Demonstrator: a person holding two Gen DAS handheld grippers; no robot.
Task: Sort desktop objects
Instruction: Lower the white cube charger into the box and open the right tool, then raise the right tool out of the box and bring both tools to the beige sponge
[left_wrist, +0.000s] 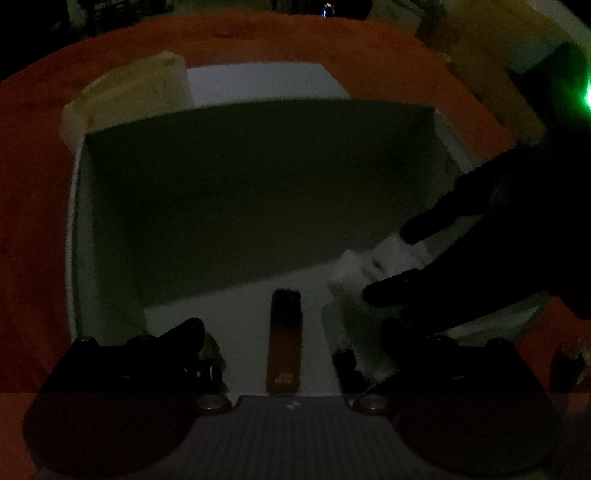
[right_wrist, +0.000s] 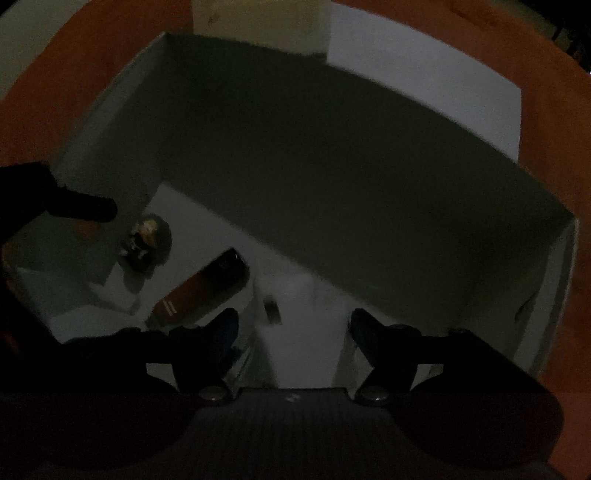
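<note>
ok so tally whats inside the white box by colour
In the white box:
white block: 1
brown-and-black bar: 1
small black-and-gold item: 1, too dark to tell what it is
total: 3

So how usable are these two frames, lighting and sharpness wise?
Left wrist view: badly underexposed and grainy, right gripper a black silhouette, green light flaring at the right edge, a darker band along the bottom. Right wrist view: equally dim, white box bowed by the fisheye, small items soft.
</note>
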